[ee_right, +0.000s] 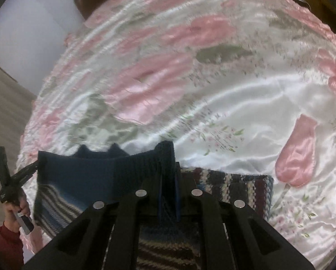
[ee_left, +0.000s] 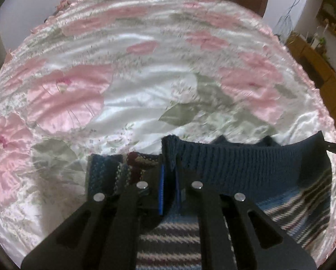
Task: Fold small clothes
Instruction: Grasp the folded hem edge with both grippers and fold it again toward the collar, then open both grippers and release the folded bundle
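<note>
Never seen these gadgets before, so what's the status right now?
Left gripper and right gripper each shut on dark blue ribbed hem of striped knitted sweater, stretched between them. Sweater lifted over pink floral satin bedspread. Nothing in the way.

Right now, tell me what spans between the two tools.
The knit sweater's dark blue ribbed hem stretches between left tool and right tool, seen in both wrist views.

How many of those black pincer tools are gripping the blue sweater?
2. The left hand-held gripper pinches one end of the knit sweater's ribbed hem; the right hand-held gripper pinches the other end. Both hold it above the floral bedspread.
</note>
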Action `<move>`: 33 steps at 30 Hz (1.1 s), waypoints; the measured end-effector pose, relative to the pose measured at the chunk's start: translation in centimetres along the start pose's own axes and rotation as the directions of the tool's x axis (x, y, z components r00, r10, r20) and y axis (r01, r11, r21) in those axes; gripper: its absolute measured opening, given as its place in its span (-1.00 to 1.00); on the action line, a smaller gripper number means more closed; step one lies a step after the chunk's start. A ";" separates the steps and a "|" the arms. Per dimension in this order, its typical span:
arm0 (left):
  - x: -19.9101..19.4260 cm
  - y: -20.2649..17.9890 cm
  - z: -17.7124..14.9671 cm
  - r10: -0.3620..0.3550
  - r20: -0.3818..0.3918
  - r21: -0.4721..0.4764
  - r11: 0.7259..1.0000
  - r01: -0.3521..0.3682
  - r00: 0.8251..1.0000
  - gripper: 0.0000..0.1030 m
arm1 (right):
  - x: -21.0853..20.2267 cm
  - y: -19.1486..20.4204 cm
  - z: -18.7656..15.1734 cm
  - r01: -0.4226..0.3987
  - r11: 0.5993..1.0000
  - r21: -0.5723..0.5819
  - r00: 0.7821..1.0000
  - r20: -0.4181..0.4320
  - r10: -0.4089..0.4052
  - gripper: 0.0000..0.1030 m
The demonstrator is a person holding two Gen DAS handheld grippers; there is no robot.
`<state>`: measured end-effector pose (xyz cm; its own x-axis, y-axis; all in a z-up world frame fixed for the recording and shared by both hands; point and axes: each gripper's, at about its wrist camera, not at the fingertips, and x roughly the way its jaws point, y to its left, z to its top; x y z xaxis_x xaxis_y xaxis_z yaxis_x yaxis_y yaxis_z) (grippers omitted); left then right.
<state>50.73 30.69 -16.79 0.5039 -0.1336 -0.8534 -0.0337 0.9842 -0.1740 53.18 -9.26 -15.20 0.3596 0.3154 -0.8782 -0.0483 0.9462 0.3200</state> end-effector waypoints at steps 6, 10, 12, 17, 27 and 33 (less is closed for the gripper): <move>3.6 0.3 -0.5 0.051 -0.079 0.019 0.999 -0.050 0.996 -0.77 | 3.3 -1.5 -1.0 0.035 0.999 0.039 0.998 -0.055 -0.033 -0.81; 3.7 0.7 -0.7 0.057 -0.091 0.004 0.998 -0.057 0.994 -0.26 | 2.7 -1.6 -1.2 0.039 0.998 0.054 0.998 -0.055 -0.036 -0.66; 2.6 1.4 -0.7 0.016 -0.084 -0.040 0.999 -0.020 0.996 0.17 | 1.5 -1.5 -1.4 0.062 0.998 0.027 0.997 -0.044 -0.061 -0.64; -2.2 2.7 -2.8 0.028 -0.056 -0.049 0.998 -0.030 0.998 0.29 | -3.5 -1.1 -3.5 0.075 0.996 -0.048 0.997 -0.016 -0.076 -0.35; -10.0 5.4 -12.8 0.040 -0.091 -0.027 0.999 -0.043 0.995 0.31 | -10.6 -2.6 -15.9 0.012 0.991 -0.133 0.995 -0.099 -0.025 -0.05; -9.6 5.7 -16.8 0.019 -0.132 -0.036 0.999 -0.024 0.991 0.31 | -9.5 -4.0 -19.8 -0.039 0.993 -0.111 0.989 -0.146 0.022 -0.04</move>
<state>31.24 35.60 -17.82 0.3850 -0.1293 -0.9138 -0.0763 0.9823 -0.1711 31.48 -14.64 -15.15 0.2184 0.3436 -0.9134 -0.1655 0.9354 0.3123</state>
